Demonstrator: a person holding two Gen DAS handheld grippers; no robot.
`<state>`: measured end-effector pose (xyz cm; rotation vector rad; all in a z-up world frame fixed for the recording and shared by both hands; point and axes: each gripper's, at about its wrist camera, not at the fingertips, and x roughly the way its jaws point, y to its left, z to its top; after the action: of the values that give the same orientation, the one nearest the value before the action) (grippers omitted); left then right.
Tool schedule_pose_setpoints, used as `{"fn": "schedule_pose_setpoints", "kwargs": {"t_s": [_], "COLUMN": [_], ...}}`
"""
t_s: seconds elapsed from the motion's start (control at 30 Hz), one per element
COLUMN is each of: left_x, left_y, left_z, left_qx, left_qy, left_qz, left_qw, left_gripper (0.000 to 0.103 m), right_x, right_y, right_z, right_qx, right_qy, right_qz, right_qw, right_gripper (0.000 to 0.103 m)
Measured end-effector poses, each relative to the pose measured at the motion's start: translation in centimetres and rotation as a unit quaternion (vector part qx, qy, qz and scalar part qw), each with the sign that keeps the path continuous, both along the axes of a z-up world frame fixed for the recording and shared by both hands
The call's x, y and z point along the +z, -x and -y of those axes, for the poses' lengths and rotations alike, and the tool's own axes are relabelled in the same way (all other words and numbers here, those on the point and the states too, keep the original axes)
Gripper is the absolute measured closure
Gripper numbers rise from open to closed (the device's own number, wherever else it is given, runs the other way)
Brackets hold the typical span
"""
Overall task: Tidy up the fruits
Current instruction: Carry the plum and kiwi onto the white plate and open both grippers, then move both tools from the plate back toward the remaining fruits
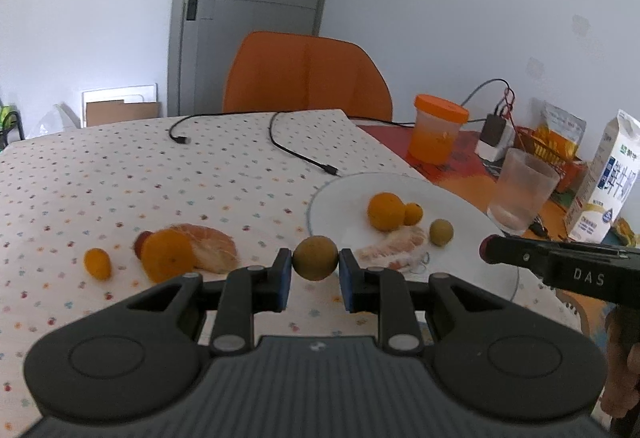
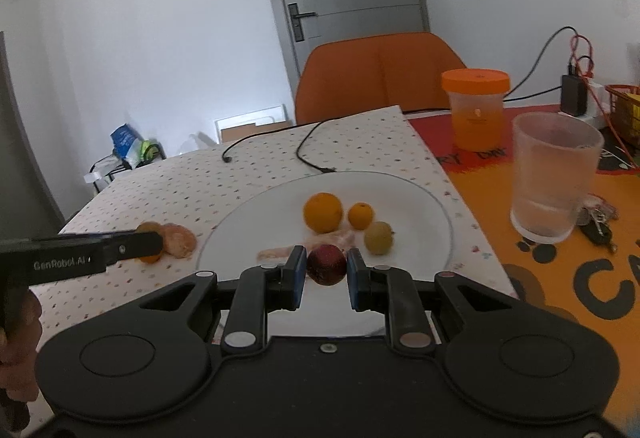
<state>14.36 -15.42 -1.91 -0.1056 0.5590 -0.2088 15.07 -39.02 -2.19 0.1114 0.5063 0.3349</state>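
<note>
The left gripper [image 1: 315, 270] has its blue pads pressed on a round green fruit [image 1: 315, 258], held off the spotted tablecloth [image 1: 120, 174] just short of the near left rim of the white plate [image 1: 332, 198]; the right gripper [image 2: 326, 276] has its pads closed on a dark red fruit [image 2: 326, 264], which hangs over the near rim of the same plate; both fruits look bound for the plate, which already carries a large orange [image 2: 323, 211], a small orange [image 2: 360, 215], another green fruit [image 2: 378, 237] and some peeled segments [image 2: 332, 239] near its middle; to do this step well, each hand should likely come in over a bare part of the plate, the left toward its near left side and the right toward its near edge, so that neither fruit knocks those already lying there; both fruits are round and would probably roll, so they are best lowered until they touch the plate before the pads let go, and set away from the rim; the two grippers stand close together, so one release after the other seems safer than both at once; still on the cloth near its left edge lie a small orange fruit [image 1: 97, 263], an orange with a peeled half [image 1: 188, 252] and a reddish fruit [image 1: 142, 242] partly hidden behind it; a clear cup [image 2: 556, 178] stands just beyond the right edge of the cloth and should be kept clear of the right hand.
</note>
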Motion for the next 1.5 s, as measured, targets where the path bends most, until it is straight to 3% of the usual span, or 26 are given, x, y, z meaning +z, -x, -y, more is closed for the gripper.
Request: {"fn": "schedule_pose_setpoints", "kwargs": {"t_s": [0.13,0.2,0.4,0.67,0.83,0.93,1.2,1.33,1.5], "left_x": [-0.1,-0.2,-0.7,-0.8,-0.4,-0.2,0.3,0.6,0.8], "left_y": [-0.4,-0.8,-1.6,-1.7,-0.9,-0.4,0.8,1.4,2.2], "left_z": [1.4,2.1,3.9,2.9,1.3,0.0,-3.1,-4.2,-5.9], "left_qx": [-0.015,-0.02,-0.031,-0.022,-0.009,0.007,0.046,0.058,0.073], "left_qy": [-0.003,-0.006,-0.016,-0.003,-0.002,-0.002,0.006,0.0,0.013], "left_qz": [-0.001,-0.003,-0.015,-0.027,-0.021,-0.017,-0.015,-0.007,-0.001], "left_qw": [0.9999,0.9998,0.9993,0.9994,0.9997,0.9998,0.9988,0.9983,0.9973], "left_gripper": [0.079,0.079,0.079,0.074,0.062,0.05,0.019,0.015,0.014], "right_x": [-0.3,-0.4,-0.5,-0.8,-0.4,-0.3,0.0,0.4,0.9], "right_y": [-0.2,-0.1,0.2,0.1,0.2,0.2,0.3,0.4,0.7], "right_z": [1.1,1.6,2.4,2.9,1.9,0.9,-1.2,-2.3,-3.5], "right_qx": [-0.012,-0.014,-0.006,-0.003,0.001,0.007,0.02,0.029,0.039], "right_qy": [-0.01,-0.018,-0.027,-0.035,-0.033,-0.029,-0.028,-0.026,-0.025], "right_qz": [-0.002,-0.001,0.005,0.001,0.005,0.007,0.008,0.011,0.018], "right_qw": [1.0,1.0,1.0,0.999,0.999,1.0,0.999,0.999,0.999], "right_gripper": [0.082,0.076,0.076,0.075,0.071,0.068,0.044,0.034,0.012]}}
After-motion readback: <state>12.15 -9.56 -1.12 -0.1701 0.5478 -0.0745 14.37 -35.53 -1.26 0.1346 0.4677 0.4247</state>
